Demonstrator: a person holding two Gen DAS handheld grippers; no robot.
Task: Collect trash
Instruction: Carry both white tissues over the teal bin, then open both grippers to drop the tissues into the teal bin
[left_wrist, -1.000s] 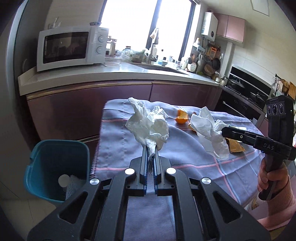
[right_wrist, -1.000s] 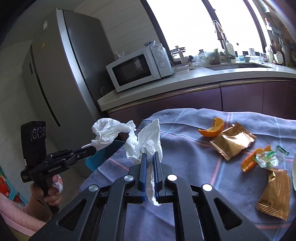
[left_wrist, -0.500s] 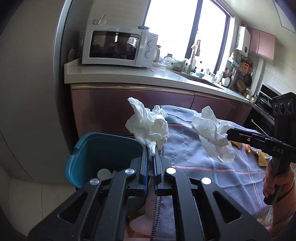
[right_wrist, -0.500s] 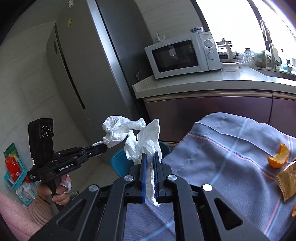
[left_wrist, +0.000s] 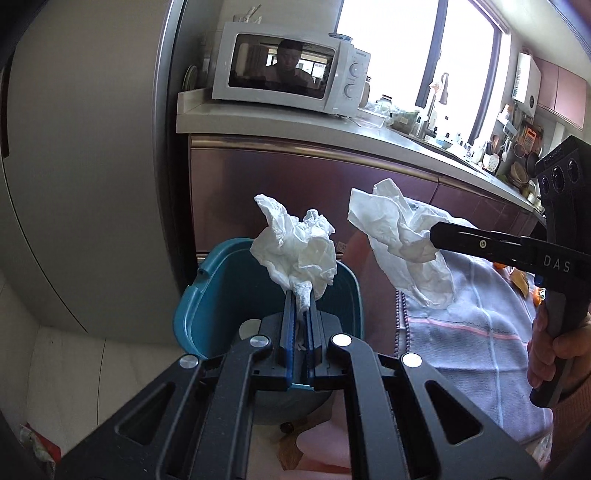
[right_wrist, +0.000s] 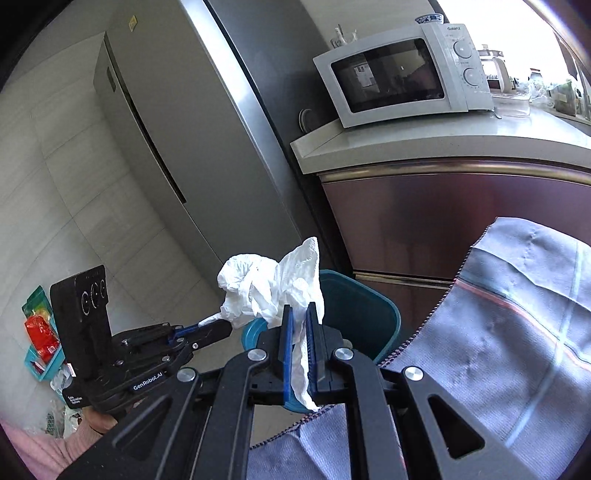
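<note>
My left gripper is shut on a crumpled white tissue and holds it over the teal trash bin on the floor. My right gripper is shut on a second crumpled white tissue, held beside the first and above the table's left edge. In the left wrist view the right gripper with its tissue is to the right. In the right wrist view the left gripper with its tissue is to the left, near the bin.
A table with a blue-grey cloth is at the right; orange peel lies on it. A counter with a white microwave stands behind, purple cabinets below it, a steel fridge at the left. The bin holds some trash.
Both grippers have swung left from over the table toward the teal bin, each still holding its tissue. The left tissue is now over the bin.
</note>
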